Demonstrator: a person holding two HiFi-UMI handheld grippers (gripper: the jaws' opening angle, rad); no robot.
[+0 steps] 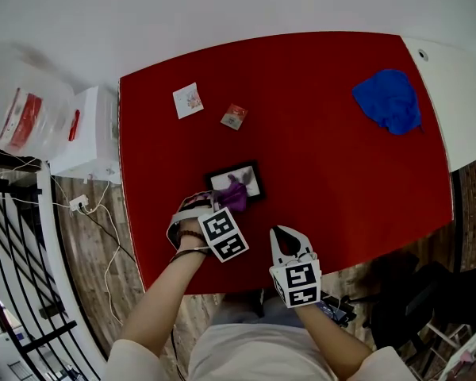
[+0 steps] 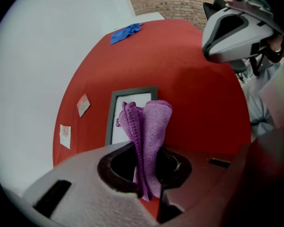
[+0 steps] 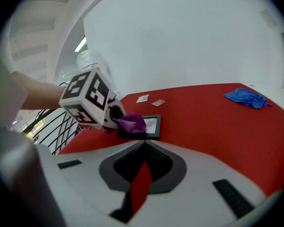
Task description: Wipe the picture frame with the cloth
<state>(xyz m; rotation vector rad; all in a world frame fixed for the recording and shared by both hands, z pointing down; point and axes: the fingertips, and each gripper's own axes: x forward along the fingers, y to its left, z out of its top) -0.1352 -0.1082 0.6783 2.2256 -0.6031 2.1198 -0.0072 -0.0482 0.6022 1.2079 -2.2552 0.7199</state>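
1. Left gripper (image 2: 149, 174): your jaws are clamped on a folded purple cloth (image 2: 154, 122), which stands up out of them.
2. Purple cloth, head view (image 1: 235, 195): its free end sits over the near edge of the picture frame (image 1: 250, 182). From the right gripper view it seems to touch the frame's left part.
3. Picture frame (image 3: 154, 124): dark border, pale centre. It lies flat on the red table (image 1: 341, 181), close to the near edge and towards the left side.
4. Right gripper (image 3: 141, 176): your jaws are drawn together with only a thin slit between them and nothing in it. It is at the table's near edge, beside the left gripper and clear of the frame.
5. Blue cloth (image 1: 389, 100): bunched near the far right corner.
6. White card (image 1: 188, 100) and small reddish card (image 1: 234, 116): both lie flat towards the far left, apart from each other.
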